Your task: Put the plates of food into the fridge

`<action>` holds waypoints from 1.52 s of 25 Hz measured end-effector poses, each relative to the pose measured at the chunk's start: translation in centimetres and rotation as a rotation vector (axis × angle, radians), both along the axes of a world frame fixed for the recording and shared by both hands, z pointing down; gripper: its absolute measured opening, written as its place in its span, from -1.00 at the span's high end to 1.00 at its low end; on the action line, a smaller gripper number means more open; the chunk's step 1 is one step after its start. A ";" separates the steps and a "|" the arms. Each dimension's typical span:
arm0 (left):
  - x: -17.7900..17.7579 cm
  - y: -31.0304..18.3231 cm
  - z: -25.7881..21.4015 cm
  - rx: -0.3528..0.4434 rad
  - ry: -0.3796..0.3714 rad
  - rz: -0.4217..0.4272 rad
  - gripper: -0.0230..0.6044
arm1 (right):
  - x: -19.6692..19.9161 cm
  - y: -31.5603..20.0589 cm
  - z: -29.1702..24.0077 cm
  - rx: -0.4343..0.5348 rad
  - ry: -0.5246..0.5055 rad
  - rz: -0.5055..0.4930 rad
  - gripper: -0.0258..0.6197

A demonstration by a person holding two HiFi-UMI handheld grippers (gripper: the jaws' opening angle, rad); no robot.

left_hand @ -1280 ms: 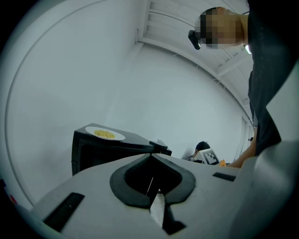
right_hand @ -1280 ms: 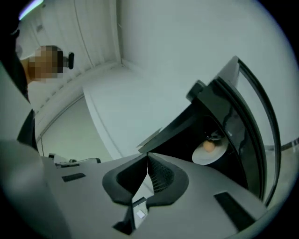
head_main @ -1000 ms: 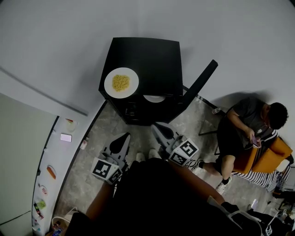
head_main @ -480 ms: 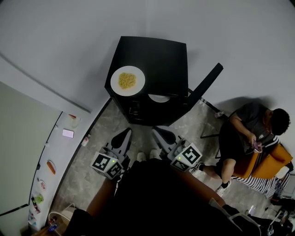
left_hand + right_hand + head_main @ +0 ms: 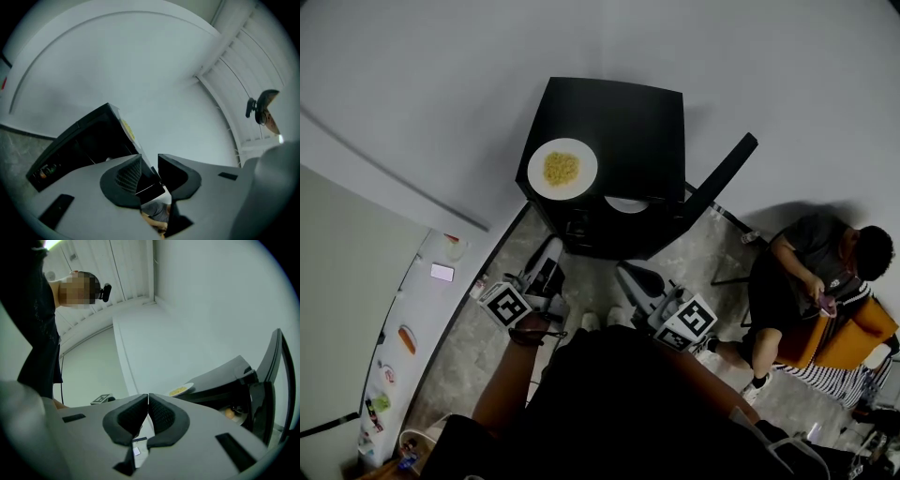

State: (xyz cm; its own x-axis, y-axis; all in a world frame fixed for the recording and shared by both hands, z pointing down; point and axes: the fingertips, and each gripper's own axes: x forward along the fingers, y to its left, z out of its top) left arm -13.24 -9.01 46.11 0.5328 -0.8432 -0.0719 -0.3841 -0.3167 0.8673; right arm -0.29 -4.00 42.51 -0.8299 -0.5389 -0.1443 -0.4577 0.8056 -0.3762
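Observation:
A white plate of yellow food (image 5: 562, 169) sits on top of the small black fridge (image 5: 628, 112), near its front left corner. The fridge door (image 5: 719, 176) hangs open to the right, and a second plate (image 5: 626, 203) shows on a shelf inside. Both grippers hover over the floor in front of the fridge. My left gripper (image 5: 548, 255) (image 5: 150, 166) has just been opening; its jaws stand slightly apart with nothing between them. My right gripper (image 5: 628, 272) (image 5: 148, 404) is shut and empty. The right gripper view shows the top plate (image 5: 180, 390) and the shelf plate (image 5: 230, 414).
A person (image 5: 806, 272) sits on an orange seat (image 5: 853, 323) at the right, beyond the open door. A pale ledge (image 5: 412, 319) with a phone (image 5: 442, 272) and several small items runs along the left. Grey tiled floor (image 5: 487, 337) lies between the ledge and the fridge.
My left gripper has shifted left and rolled, so its marker cube now faces up, and its jaws have parted. The right gripper has hardly moved.

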 end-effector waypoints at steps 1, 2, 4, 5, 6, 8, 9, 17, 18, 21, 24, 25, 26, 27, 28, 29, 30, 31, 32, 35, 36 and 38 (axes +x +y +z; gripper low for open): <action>0.0 -0.6 0.1 -0.018 0.053 -0.003 0.53 | 0.1 -0.1 0.0 -0.007 -0.006 0.000 0.83; 0.1 -1.3 0.2 -0.034 0.110 -0.005 0.53 | 0.2 -0.2 0.1 -0.014 -0.013 0.002 0.83; 0.3 -2.3 0.1 -0.058 0.200 -0.010 0.52 | 0.6 -0.4 0.1 -0.019 -0.022 0.009 0.83; 0.3 -2.8 0.1 -0.066 0.228 -0.015 0.52 | 0.7 -0.5 0.0 -0.018 -0.023 0.014 0.83; 0.3 -3.1 0.2 -0.075 0.250 -0.019 0.52 | 0.8 -0.6 0.0 -0.017 -0.024 0.018 0.83; 0.3 -3.9 0.5 -0.092 0.299 -0.023 0.52 | 0.8 -0.7 -0.2 -0.010 -0.024 0.021 0.83; 0.2 -4.3 0.6 -0.099 0.324 -0.023 0.49 | 0.8 -0.8 -0.3 -0.006 -0.021 0.020 0.83; -0.5 -6.2 1.2 -0.139 0.431 -0.061 0.27 | 0.7 -1.3 -0.2 -0.017 -0.028 0.007 0.83; -0.7 -6.5 1.2 -0.143 0.446 -0.070 0.24 | 0.7 -1.4 -0.2 -0.015 -0.028 0.008 0.83; -1.2 -7.3 1.1 -0.146 0.480 -0.094 0.20 | 0.8 -1.6 -0.1 -0.014 -0.032 0.014 0.83; -1.4 -8.0 1.4 -0.151 0.502 -0.109 0.14 | 1.1 -1.8 -0.2 -0.038 -0.057 0.020 0.83; -1.6 -8.2 1.5 -0.156 0.520 -0.116 0.12 | 1.1 -1.8 -0.2 -0.042 -0.064 0.023 0.83; -1.7 -8.4 1.7 -0.160 0.536 -0.123 0.11 | 1.1 -1.9 -0.2 -0.047 -0.066 0.023 0.83; -1.8 -8.6 1.8 -0.162 0.543 -0.127 0.11 | 1.0 -1.9 -0.2 -0.052 -0.063 0.022 0.83; -1.8 -8.8 1.9 -0.163 0.541 -0.127 0.11 | 1.0 -1.8 -0.2 -0.053 -0.057 0.018 0.83; -1.8 -9.0 2.0 -0.168 0.535 -0.127 0.11 | 0.9 -1.8 -0.2 -0.048 -0.048 0.015 0.83; -1.8 -9.2 2.3 -0.175 0.530 -0.128 0.11 | 0.8 -1.8 -0.2 -0.044 -0.038 0.012 0.83; -1.8 -9.4 2.5 -0.184 0.529 -0.132 0.11 | 0.8 -1.8 -0.1 -0.046 -0.028 0.009 0.83; -1.9 -9.5 2.7 -0.192 0.534 -0.137 0.11 | 0.8 -1.9 0.0 -0.053 -0.019 0.008 0.83; -1.9 -9.9 3.2 -0.227 0.560 -0.143 0.11 | 0.8 -2.0 0.4 -0.067 0.007 0.008 0.83; -1.8 -10.0 3.3 -0.238 0.565 -0.142 0.11 | 0.9 -1.9 0.5 -0.071 0.011 0.007 0.83; -1.8 -10.1 3.3 -0.246 0.558 -0.141 0.13 | 1.0 -1.9 0.6 -0.080 0.014 0.007 0.83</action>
State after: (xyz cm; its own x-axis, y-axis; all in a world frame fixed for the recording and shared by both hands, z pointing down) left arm -15.01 -19.08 49.39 0.3534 -0.9299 -0.1017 0.1243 -0.0611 0.9904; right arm 0.67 -5.92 43.13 -0.8275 -0.5543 -0.0891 -0.4691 0.7699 -0.4326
